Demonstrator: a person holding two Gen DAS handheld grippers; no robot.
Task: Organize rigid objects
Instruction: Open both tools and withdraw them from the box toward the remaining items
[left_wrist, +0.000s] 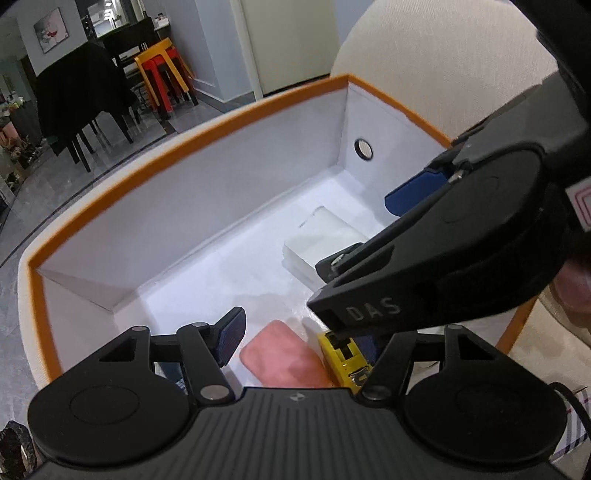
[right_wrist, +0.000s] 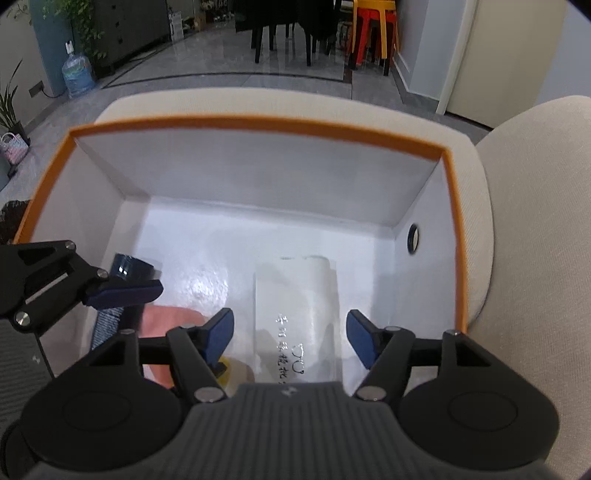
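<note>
1. Grey tiled flooring and stacked red and yellow stools (right_wrist: 371, 33) lie beyond the cream sofa (right_wrist: 524, 206) that carries the orange-rimmed box (right_wrist: 258, 123).
2. Over the box's near side, the right gripper (right_wrist: 290, 338) tilts down, fingers spread wide with nothing between them, above a white package (right_wrist: 295, 295) bearing handwriting too blurred to read.
3. At the box's near left corner, the left gripper (left_wrist: 295, 338) hangs parted above a pink block (left_wrist: 284, 360) and a yellow object (left_wrist: 341, 356); "DAS" marks the right gripper's arm.
</note>
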